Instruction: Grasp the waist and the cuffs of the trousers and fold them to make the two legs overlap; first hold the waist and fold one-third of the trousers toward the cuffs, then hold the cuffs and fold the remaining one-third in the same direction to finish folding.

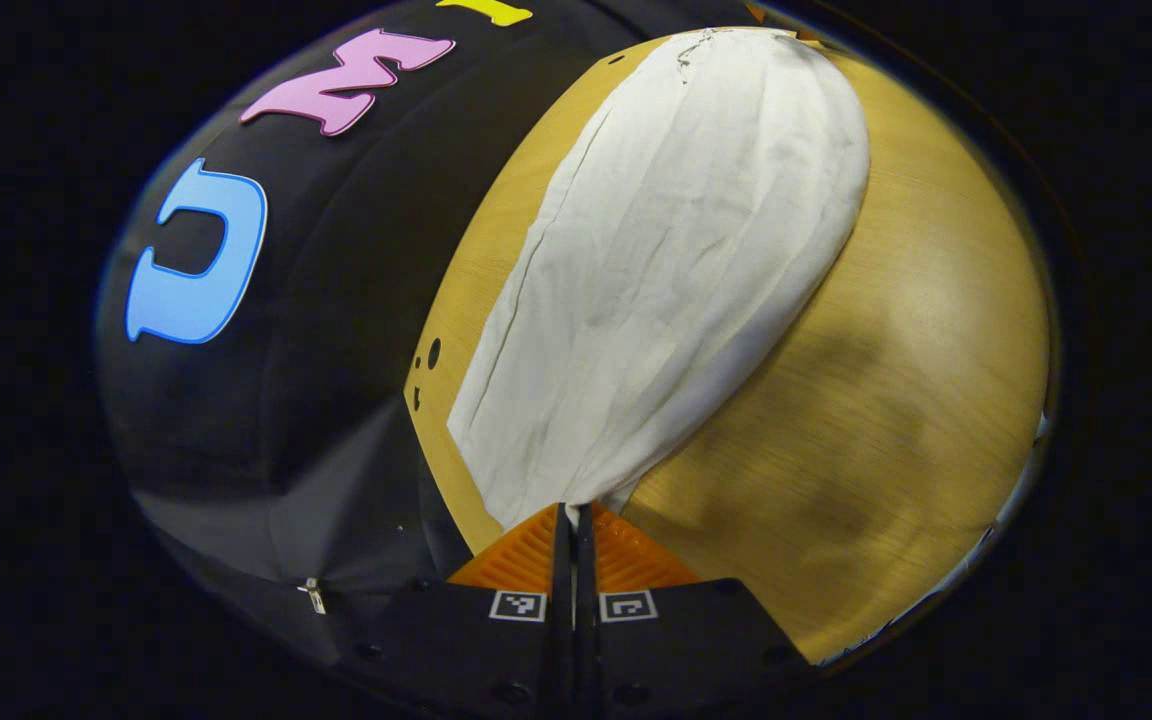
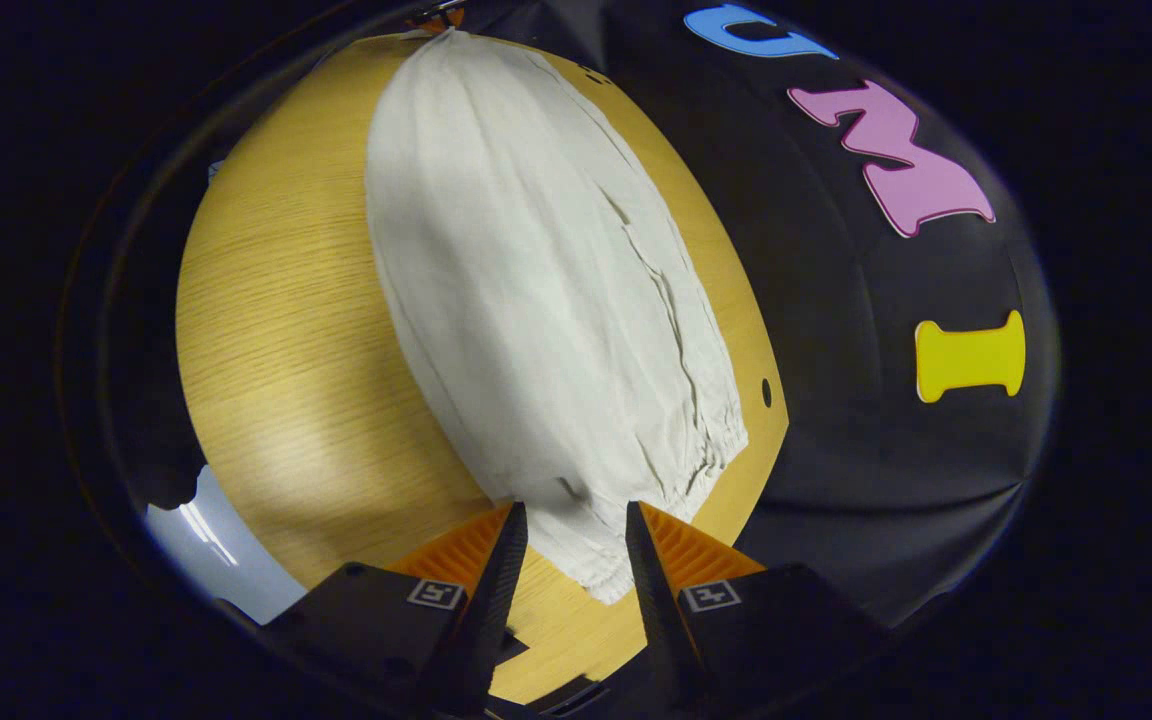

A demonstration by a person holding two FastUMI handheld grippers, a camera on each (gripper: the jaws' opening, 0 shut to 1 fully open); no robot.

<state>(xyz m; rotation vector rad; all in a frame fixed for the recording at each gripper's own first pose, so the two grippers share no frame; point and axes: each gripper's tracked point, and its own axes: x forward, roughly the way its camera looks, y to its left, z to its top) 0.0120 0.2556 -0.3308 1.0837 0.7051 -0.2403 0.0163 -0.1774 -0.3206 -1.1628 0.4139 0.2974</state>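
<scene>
Off-white trousers point(image 1: 666, 260) lie lengthwise on a wooden table point(image 1: 886, 400), the legs one over the other. My left gripper point(image 1: 573, 512) is shut on the near, narrow end of the cloth, which bunches into its jaws. In the right gripper view the trousers point(image 2: 526, 280) run away from me, and their gathered elastic end point(image 2: 706, 450) lies closest. My right gripper point(image 2: 573, 515) stands open around the corner of that end, cloth between its fingers, which are set apart. At the far tip of the cloth a bit of the left gripper point(image 2: 433, 17) shows.
The booth's black cloth wall point(image 1: 316, 330) runs along the table's far long edge. Small holes point(image 2: 766, 392) sit in the tabletop near that edge. Bare wood point(image 2: 276, 350) lies on the open side of the trousers, with a pale floor patch point(image 2: 206, 555) past the table edge.
</scene>
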